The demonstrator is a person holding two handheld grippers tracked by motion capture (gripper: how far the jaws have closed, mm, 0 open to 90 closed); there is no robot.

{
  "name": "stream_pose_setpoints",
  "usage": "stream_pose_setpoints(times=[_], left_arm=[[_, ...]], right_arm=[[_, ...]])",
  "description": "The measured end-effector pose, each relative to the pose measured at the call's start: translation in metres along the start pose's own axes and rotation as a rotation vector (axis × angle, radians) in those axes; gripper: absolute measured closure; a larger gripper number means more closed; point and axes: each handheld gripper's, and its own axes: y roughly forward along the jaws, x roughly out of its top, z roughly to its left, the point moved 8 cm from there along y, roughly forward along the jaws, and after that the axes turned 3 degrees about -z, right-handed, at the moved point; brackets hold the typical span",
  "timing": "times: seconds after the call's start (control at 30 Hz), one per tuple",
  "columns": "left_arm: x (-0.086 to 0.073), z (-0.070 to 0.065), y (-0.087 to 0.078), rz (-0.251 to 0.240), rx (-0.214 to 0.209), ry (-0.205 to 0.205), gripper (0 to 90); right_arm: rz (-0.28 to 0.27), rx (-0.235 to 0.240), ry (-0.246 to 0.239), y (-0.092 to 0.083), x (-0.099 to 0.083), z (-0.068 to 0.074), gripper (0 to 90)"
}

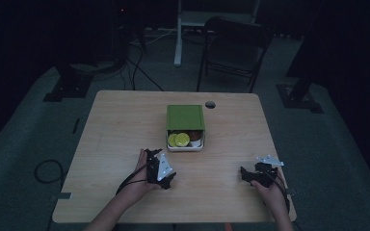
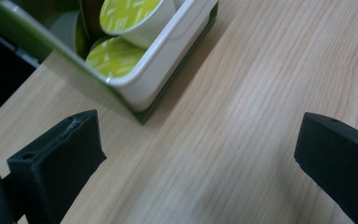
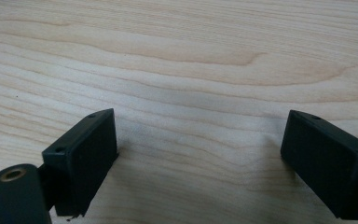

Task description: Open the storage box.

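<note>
My left hand-held gripper [image 2: 196, 154] is spread wide over bare wood, the box [image 2: 168, 60] at its 11 o'clock, just beyond the jaws. This close view shows white markings on the lime pod [image 2: 114, 56] lids, too blurred to read. From the high view I see the green lid [image 1: 185, 117] and a brown pod [image 1: 195, 136]. My right hand-held gripper [image 3: 198, 154], also wide, rests on the surface [image 1: 125, 125] at 4 o'clock, well apart. A chair [image 1: 233, 45] stands beyond.

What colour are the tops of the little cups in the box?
Yellow-green tops with pale marks, clearest in the left gripper view.
</note>
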Motion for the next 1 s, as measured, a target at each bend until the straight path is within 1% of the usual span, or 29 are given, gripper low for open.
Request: stream_pose_setpoints(times=[0.1,0.2,0.3,0.33,0.4,0.5,0.57,0.63,0.73,0.8,0.9,0.97,1.0], left_arm=[[0.004,-0.002,0.004,-0.004,0.001,0.034,1.4],[0.007,-0.004,0.009,0.002,-0.005,0.051,1.4],[0.009,-0.006,0.013,0.006,0.003,0.079,2.7],[0.01,-0.006,0.015,0.002,0.011,0.084,5.9],[0.012,-0.007,0.018,-0.004,0.015,0.101,5.9],[0.015,-0.007,0.022,-0.008,0.037,0.136,5.9],[0.017,-0.008,0.025,-0.014,0.037,0.141,6.0],[0.02,-0.009,0.028,-0.021,0.043,0.165,6.4],[0.025,-0.01,0.031,-0.035,0.046,0.174,6.9],[0.029,-0.01,0.032,-0.038,0.057,0.199,7.2],[0.035,-0.011,0.034,-0.054,0.058,0.208,7.3],[0.038,-0.013,0.036,-0.058,0.057,0.219,10.1],[0.039,-0.013,0.037,-0.06,0.061,0.233,11.6]], right_arm=[[0.0,0.0,0.0,0.0,0.0,0.0,10.2],[0.0,0.0,0.0,0.0,0.0,0.0,10.2],[0.0,0.0,-0.001,0.0,0.0,0.0,10.3],[0.0,0.0,0.0,0.0,0.0,0.0,10.3],[0.0,0.0,0.0,0.0,0.0,0.0,10.3],[0.0,0.0,0.0,0.0,0.0,0.0,10.3],[0.0,0.0,0.0,0.0,0.0,0.0,10.3],[0.0,0.0,-0.001,0.0,0.0,0.0,10.3],[-0.001,0.001,-0.001,0.0,0.0,0.0,10.3],[-0.001,0.001,0.0,0.0,0.0,0.0,10.3],[-0.001,0.001,0.0,0.0,0.0,0.0,10.3],[-0.001,0.001,0.001,0.0,0.0,0.0,10.3],[-0.001,0.001,0.0,0.0,0.0,0.0,10.3]])
